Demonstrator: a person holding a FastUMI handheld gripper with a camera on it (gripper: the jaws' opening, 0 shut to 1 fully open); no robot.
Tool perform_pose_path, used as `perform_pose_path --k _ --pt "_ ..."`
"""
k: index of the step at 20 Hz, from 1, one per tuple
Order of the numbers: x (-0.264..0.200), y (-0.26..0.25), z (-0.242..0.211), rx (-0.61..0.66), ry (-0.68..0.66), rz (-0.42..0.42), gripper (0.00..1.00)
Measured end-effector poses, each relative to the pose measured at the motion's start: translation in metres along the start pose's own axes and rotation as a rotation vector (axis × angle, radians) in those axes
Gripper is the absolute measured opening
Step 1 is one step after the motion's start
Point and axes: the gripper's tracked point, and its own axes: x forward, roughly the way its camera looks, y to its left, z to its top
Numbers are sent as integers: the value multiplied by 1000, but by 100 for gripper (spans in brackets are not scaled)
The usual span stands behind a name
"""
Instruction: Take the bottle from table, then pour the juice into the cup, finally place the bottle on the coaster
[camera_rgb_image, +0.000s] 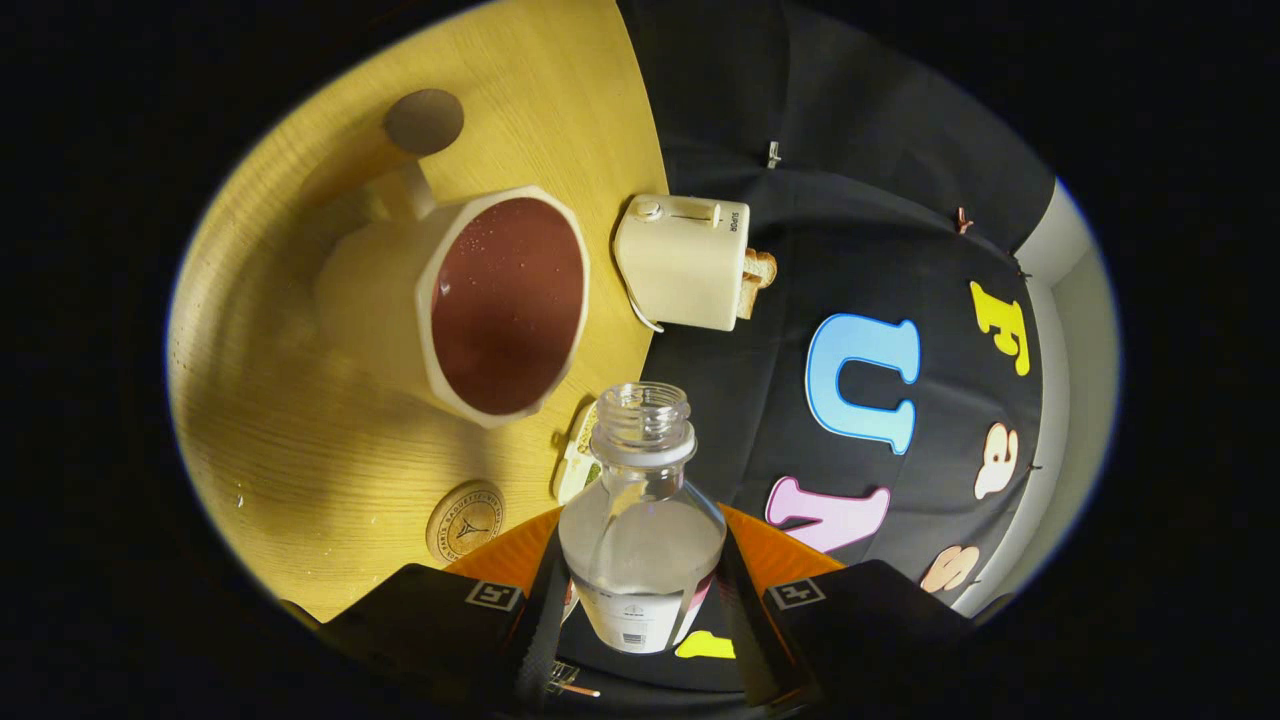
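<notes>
Gripper view, tilted frame: the wooden table (300, 440) runs up one side and the booth's dark cloth wall fills the other.

Gripper (640, 600): both fingers pressed against the lower body of the bottle (640, 540), one on each flank, the gap between them set by the bottle's width. Held firmly as far as can be seen; contact on both sides is visible.

Bottle: clear plastic, cap off, threaded neck pointing away from the fingers. Clear liquid sits in the lower part of the body. A label band wraps the body near the fingers.

Cup (470, 300): cream, faceted rim, with handle, just beyond the bottle mouth on the table. Its reddish-brown inside faces the camera; whether that is liquid or glaze, cannot tell. Bottle mouth is near the rim, not touching.

Coaster (466, 520): round, tan, printed emblem, flat on the table beside the fingers.

Toaster (685, 260): cream, at the table edge beyond the cup, a slice of bread (757, 280) protruding from its slot.
</notes>
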Motion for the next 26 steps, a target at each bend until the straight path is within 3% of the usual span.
perform_pose_path --k 26 --pt "6 -12 21 -207 -107 -12 74"
